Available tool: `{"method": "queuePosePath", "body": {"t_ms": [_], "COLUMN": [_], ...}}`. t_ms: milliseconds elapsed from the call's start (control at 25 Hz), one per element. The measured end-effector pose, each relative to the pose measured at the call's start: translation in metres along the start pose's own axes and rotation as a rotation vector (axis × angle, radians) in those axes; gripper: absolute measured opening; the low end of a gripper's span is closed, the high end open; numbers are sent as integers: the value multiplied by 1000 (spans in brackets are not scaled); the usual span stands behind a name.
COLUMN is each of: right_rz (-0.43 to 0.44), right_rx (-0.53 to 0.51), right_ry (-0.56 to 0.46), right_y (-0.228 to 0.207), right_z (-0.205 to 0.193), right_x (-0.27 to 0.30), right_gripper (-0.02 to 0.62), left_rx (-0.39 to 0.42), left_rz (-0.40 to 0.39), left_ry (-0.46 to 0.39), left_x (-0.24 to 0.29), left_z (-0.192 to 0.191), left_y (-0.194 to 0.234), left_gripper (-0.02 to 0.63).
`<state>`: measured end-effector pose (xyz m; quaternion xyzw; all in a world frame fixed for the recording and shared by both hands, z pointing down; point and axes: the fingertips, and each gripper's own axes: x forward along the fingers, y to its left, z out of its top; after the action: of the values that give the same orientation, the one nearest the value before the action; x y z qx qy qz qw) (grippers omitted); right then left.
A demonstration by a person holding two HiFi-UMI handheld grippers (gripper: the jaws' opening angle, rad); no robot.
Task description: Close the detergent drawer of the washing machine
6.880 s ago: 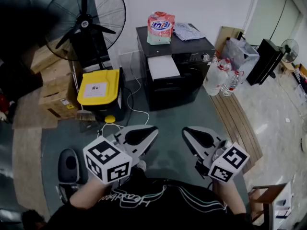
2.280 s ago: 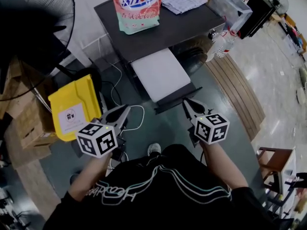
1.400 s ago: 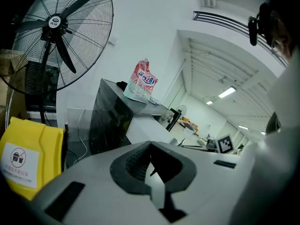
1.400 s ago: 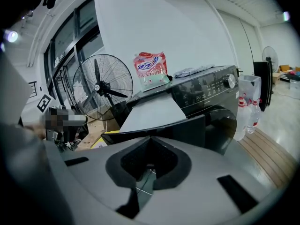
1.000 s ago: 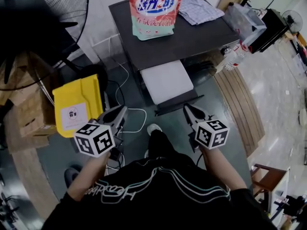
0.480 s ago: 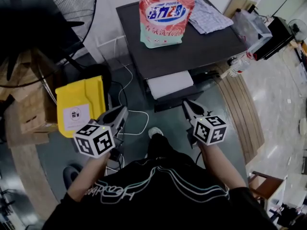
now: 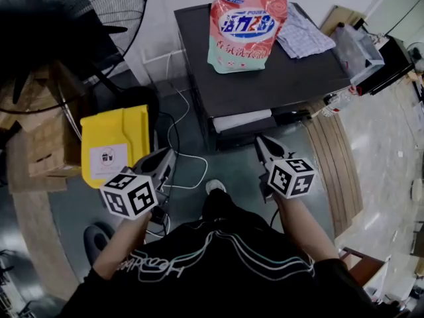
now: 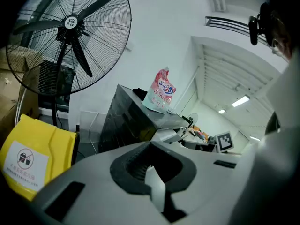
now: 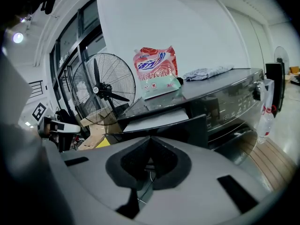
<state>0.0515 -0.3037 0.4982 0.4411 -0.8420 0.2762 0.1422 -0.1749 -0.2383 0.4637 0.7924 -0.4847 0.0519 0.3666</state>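
**Drawer partly out, right claw closest**

Left of the washing machine (image 7: 265, 78) stand the fan (image 7: 99, 12) and the yellow bin (image 7: 114, 144), with a white cable (image 7: 173, 138) looping over the floor between the bin and the machine. Your left claw (image 7: 163, 156) hangs over that cable, off the machine's left front corner. Its jaws are together and hold nothing, and it is well apart from the drawer.

The detergent drawer (image 7: 242, 120) sticks partly out of the machine's front, at the left side, below the detergent bag (image 7: 245, 25) on the lid. Its front panel runs side to side, and it slides straight into the machine, away from you.

Your right claw (image 7: 260, 143) is the nearer one. Its jaws are pressed together on nothing, and their tips sit just in front of the panel's right end. From its own view the panel fills the space right beyond the tips, though I can't tell if they touch it. A straight push away from you looks like what's needed, and it may go more evenly nearer the panel's middle.

There is open floor in front of the machine, with the wooden boards (image 7: 334, 171) to its right.
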Motion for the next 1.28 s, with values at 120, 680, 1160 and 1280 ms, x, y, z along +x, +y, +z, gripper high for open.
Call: {"method": "queuePosePath", "body": {"t_ms": [120, 680, 1160, 1280], "right_rz": [5, -3, -4, 26], "right_rx": [-6, -31, -61, -65], "right_ry": [10, -1, 32, 37], "right_y": [0, -5, -8, -7], "right_z": [5, 27, 33, 33], "right_x": [8, 43, 60, 58], "right_gripper": [26, 26, 26, 26], "left_rx": [-11, -25, -43, -26], "left_rz": [7, 21, 42, 36], "left_ry": [-2, -6, -12, -15], "left_x": [3, 10, 15, 15], "left_z": [3, 1, 5, 11], "left_y": [5, 11, 21, 15], "left_gripper": [23, 23, 23, 23]}}
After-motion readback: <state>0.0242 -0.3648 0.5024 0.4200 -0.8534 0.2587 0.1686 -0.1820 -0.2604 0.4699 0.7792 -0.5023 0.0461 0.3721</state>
